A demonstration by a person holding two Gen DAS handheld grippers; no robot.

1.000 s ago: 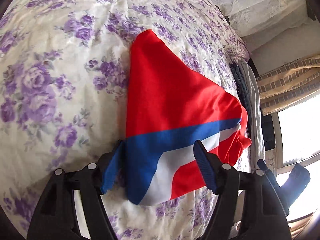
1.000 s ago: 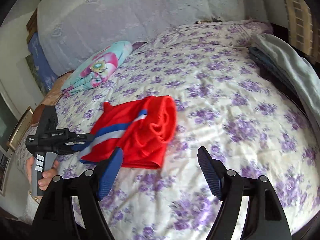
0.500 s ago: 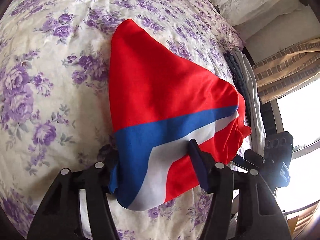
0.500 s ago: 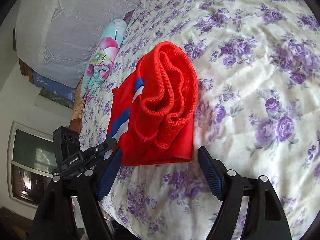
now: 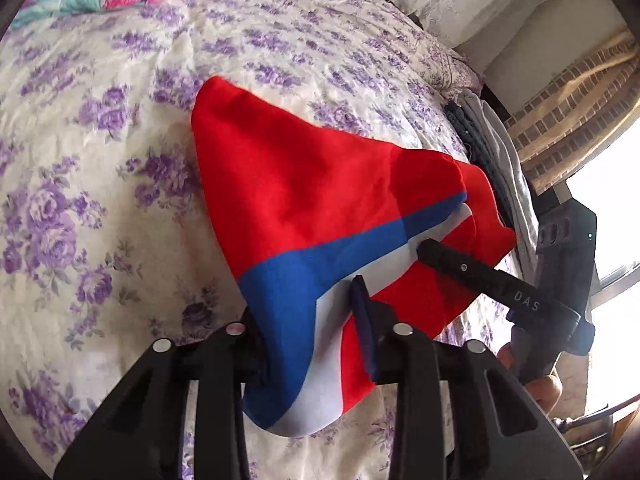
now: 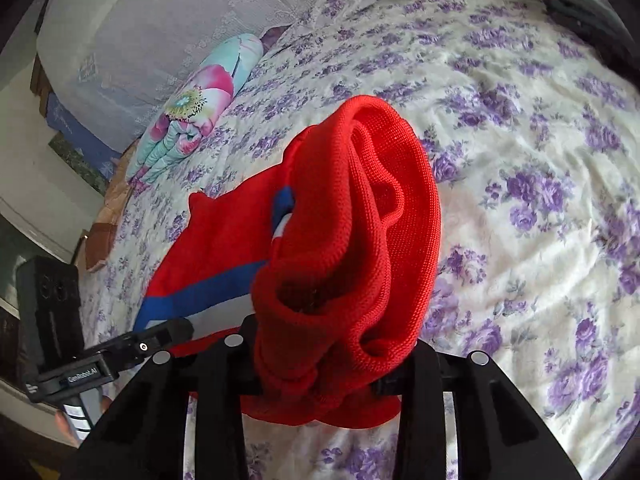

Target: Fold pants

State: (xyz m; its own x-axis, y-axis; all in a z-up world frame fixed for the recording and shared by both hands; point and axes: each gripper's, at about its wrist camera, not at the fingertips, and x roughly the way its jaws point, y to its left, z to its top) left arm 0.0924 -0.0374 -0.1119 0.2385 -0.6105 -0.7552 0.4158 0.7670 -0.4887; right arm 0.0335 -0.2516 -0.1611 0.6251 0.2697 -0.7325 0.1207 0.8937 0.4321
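The folded red pants (image 5: 304,184) with a blue and white stripe lie on the floral bedspread (image 5: 100,168). My left gripper (image 5: 308,320) is shut on the striped near corner of the pants. My right gripper (image 6: 320,360) is shut on the bunched red ribbed waistband (image 6: 360,240), which rises up in front of its camera. The right gripper also shows in the left wrist view (image 5: 472,268) at the pants' right edge, and the left gripper shows in the right wrist view (image 6: 152,344) at the left edge.
A folded floral quilt (image 6: 200,108) lies near the lace-covered headboard (image 6: 160,20). Folded grey and dark clothes (image 5: 496,160) lie along the bed's far right edge. A curtain (image 5: 572,100) and a bright window (image 5: 612,240) are beyond.
Both grippers moved in onto the pants and closed, left on the striped corner, right on the waistband. The gripped edges are lifted a little off the bed.
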